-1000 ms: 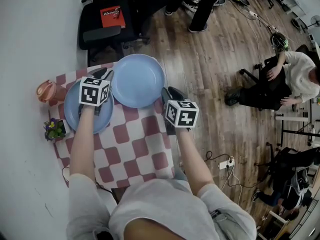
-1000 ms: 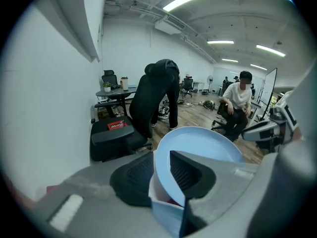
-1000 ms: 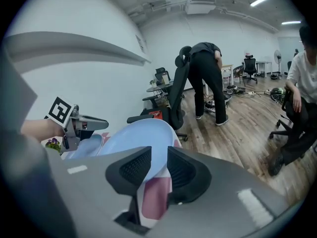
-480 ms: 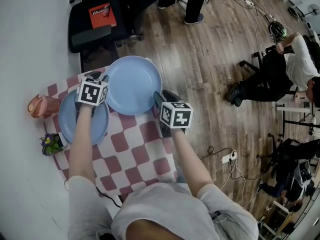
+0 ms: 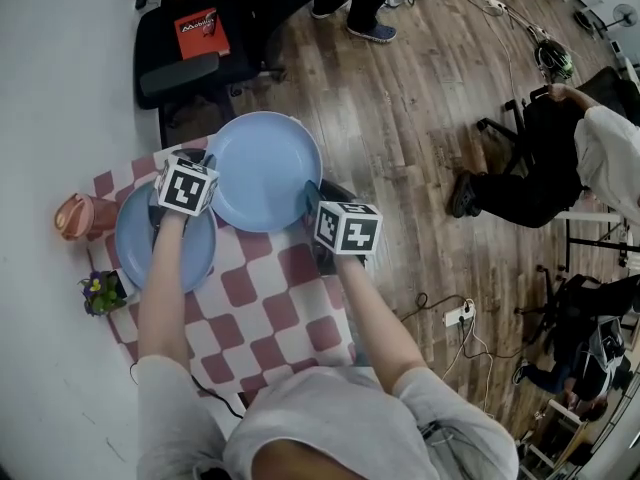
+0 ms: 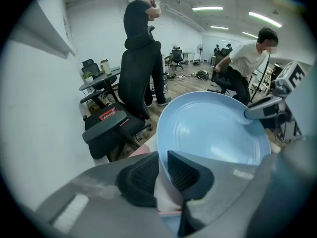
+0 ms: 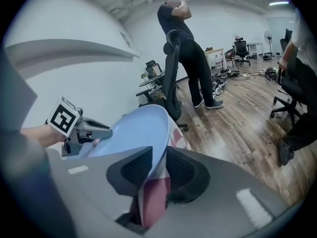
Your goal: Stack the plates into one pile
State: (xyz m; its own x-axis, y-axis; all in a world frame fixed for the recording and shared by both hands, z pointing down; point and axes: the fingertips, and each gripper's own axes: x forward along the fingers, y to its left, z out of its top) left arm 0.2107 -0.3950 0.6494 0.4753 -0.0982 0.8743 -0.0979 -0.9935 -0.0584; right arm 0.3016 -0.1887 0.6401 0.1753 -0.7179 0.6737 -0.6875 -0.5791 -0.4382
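Checkered-cloth desk (image 5: 270, 308) carries the small plate (image 5: 135, 238) at the left, and the left tongs (image 6: 161, 175) and right tongs (image 7: 159, 168), both closing on opposite rims of the large plate (image 5: 262, 168) beside it, could drop it should either thin-edge pinch slip.

- Red booklet (image 5: 202, 33) on the seat of the black office chair (image 5: 180, 68), far left: white lettering across the cover, too small and soft to read in the head view. Same cover in the left gripper view (image 6: 106, 115): a white smear, no letters to be had.
- Left marker cube (image 5: 187, 185) and right marker cube (image 5: 347, 228): black-and-white square code patterns on each face, no letters or digits.
- No other print, label, brand or number can be read anywhere.
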